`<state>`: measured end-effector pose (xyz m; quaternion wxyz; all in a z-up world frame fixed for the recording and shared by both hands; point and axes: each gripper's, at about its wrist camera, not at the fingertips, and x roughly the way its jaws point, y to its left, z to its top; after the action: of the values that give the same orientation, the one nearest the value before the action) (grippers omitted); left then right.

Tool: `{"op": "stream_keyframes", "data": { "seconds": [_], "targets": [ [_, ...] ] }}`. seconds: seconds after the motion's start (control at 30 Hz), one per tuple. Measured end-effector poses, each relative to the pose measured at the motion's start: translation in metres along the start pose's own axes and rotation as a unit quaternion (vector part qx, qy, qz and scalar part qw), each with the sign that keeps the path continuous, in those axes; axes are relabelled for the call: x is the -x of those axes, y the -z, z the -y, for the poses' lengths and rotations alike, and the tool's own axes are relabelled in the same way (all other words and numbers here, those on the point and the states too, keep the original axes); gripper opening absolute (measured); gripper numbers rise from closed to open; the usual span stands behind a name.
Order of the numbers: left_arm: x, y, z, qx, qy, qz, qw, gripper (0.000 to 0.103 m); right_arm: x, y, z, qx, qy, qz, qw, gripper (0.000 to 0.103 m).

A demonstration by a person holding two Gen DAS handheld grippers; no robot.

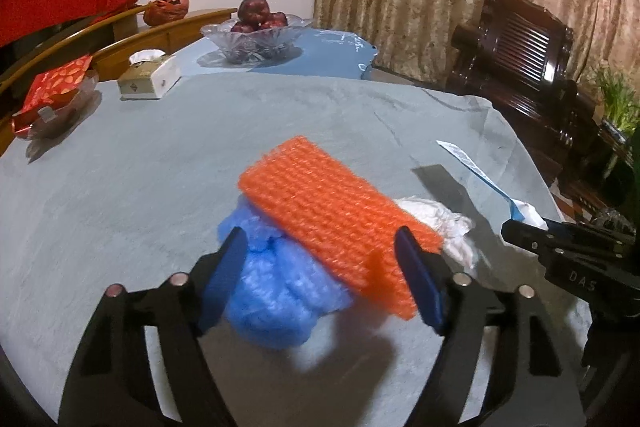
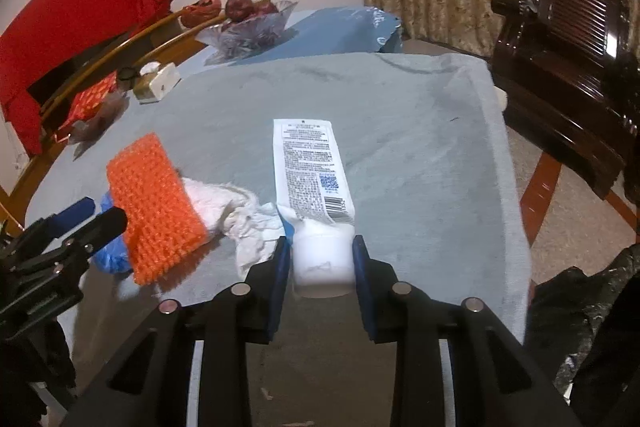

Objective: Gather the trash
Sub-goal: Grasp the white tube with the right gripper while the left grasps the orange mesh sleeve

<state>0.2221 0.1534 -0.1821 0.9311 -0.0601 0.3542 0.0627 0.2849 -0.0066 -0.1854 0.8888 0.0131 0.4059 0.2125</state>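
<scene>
Fingers of the right gripper (image 2: 320, 267) are clenched on the white cap of a flattened white tube (image 2: 310, 171), one blue pad pressed to each side of the cap, with the printed body of the tube stretching away over the grey cloth of the worktop (image 2: 420, 147). Fingers of the left gripper (image 1: 320, 279) stand fairly wide, straddling a crumpled blue plastic wad (image 1: 276, 291) and the near end of an orange foam net (image 1: 332, 227). The right pad sits against the edge of the net; whether the left pad presses the blue wad I cannot tell, so the grasp is not clearly made. The net lies tilted on top of the blue wad, and a crumpled white tissue (image 2: 236, 207) lies just beside both, between the two grippers.

Counted: one tube, one orange net, one blue wad, one white tissue. Farther back sit one glass bowl of dark red fruit (image 1: 256, 35) and one tissue box (image 1: 150, 79).
</scene>
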Motion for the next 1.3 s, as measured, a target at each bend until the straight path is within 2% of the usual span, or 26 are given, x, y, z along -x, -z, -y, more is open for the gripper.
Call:
{"op": "stream_keyframes", "data": {
  "seconds": [0.27,0.33,0.43,0.47,0.5,0.6,0.77,0.93,1.13,1.3],
  "targets": [
    [-0.023,-0.007,0.006,0.001,-0.005,-0.018,0.9998,0.067,-0.003,0.000,-0.001,0.002,-0.006,0.001,1.000,0.031],
    [-0.029,-0.008,0.005,0.004,-0.006,-0.024,0.9997,0.063,-0.004,0.001,0.000,0.003,-0.005,-0.001,1.000,0.031],
    [-0.034,-0.008,0.009,-0.003,-0.011,-0.029,0.9995,0.040,-0.005,0.003,0.002,0.000,-0.006,-0.003,1.000,0.031],
    [-0.034,-0.008,0.010,-0.005,-0.012,-0.030,0.9995,0.027,-0.005,0.003,0.002,0.001,-0.006,-0.003,1.000,0.031],
    [-0.034,-0.008,0.011,-0.007,-0.013,-0.031,0.9994,0.019,-0.004,0.003,0.002,0.001,-0.007,-0.003,1.000,0.031],
    [-0.028,-0.008,0.011,-0.005,-0.014,-0.020,0.9997,0.012,-0.003,0.004,0.002,0.003,-0.007,-0.001,1.000,0.031],
    [-0.001,-0.010,0.016,-0.005,-0.007,0.014,0.9999,0.010,0.008,0.004,0.002,0.004,-0.009,0.008,1.000,0.031],
    [0.025,-0.008,0.027,-0.015,0.010,0.027,0.9995,0.010,0.026,0.004,0.002,0.009,-0.011,0.021,1.000,0.031],
    [0.048,0.011,0.043,-0.024,0.027,0.014,0.9993,0.010,0.046,0.014,0.000,0.010,-0.019,0.019,1.000,0.031],
    [0.054,0.031,0.047,-0.036,0.030,-0.002,0.9989,0.010,0.048,0.033,-0.001,0.010,-0.018,-0.003,1.000,0.031]
  ]
}}
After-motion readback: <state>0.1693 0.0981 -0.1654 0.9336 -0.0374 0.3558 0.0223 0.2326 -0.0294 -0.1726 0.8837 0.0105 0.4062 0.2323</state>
